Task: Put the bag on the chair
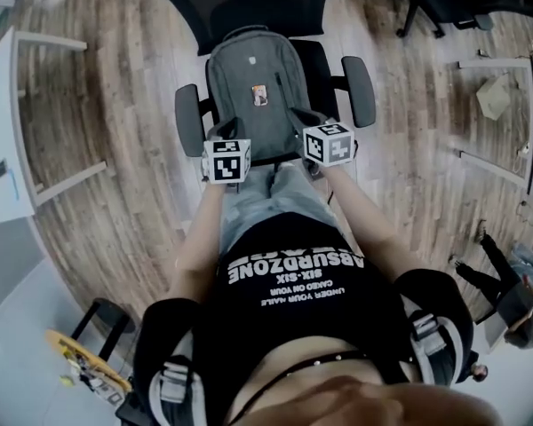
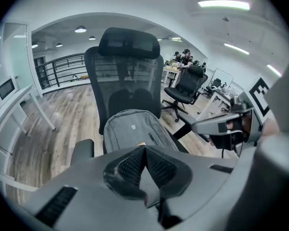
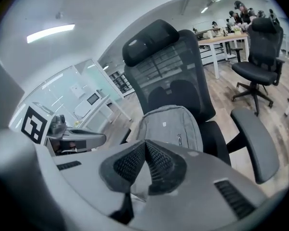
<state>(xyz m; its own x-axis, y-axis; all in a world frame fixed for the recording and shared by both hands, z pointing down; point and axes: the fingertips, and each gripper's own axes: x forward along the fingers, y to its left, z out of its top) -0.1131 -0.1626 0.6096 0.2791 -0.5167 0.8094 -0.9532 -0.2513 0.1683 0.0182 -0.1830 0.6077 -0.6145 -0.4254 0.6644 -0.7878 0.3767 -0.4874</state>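
Head view, nearest: person's black printed shirt [image 1: 293, 278], both forearms reaching forward.

Left gripper [image 1: 222, 133] [image 2: 145, 150]: clenched, mesh-textured pads pressed tip to tip, nothing between them. Marker cube [image 1: 226, 160] on top.

Right gripper [image 1: 306, 119] [image 3: 145, 144]: also clenched and empty, pads meeting in a point. Its marker cube [image 1: 329, 142] sits beside the left one at about the same level. Each gripper shows at the edge of the other's gripper view, so they're held side by side.

Just past the jaw tips: grey backpack [image 1: 256, 78] [image 2: 132, 131] [image 3: 171, 124]. It is on the seat of the black office chair [image 1: 362, 87] [image 2: 127, 78] [image 3: 176, 64], upright, back leaning on the mesh backrest, front panel facing the grippers. Small tan tag [image 1: 260, 94] on the front panel, zip pocket at one side. In both gripper views the pack is beyond the jaws, not between them. In the head view the gripper tips overlap its lower edge; cannot tell contact there.

The chair has padded armrests either side of the pack, with the headrest [image 2: 129, 42] [image 3: 150, 43] above it.

Under it all is a wood plank floor [image 1: 115, 114].

Farther out: white desk [image 1: 0, 149] at the left edge, a second black office chair [image 2: 188, 88] [image 3: 262, 47], and people at desks in the far background [image 3: 241, 11].
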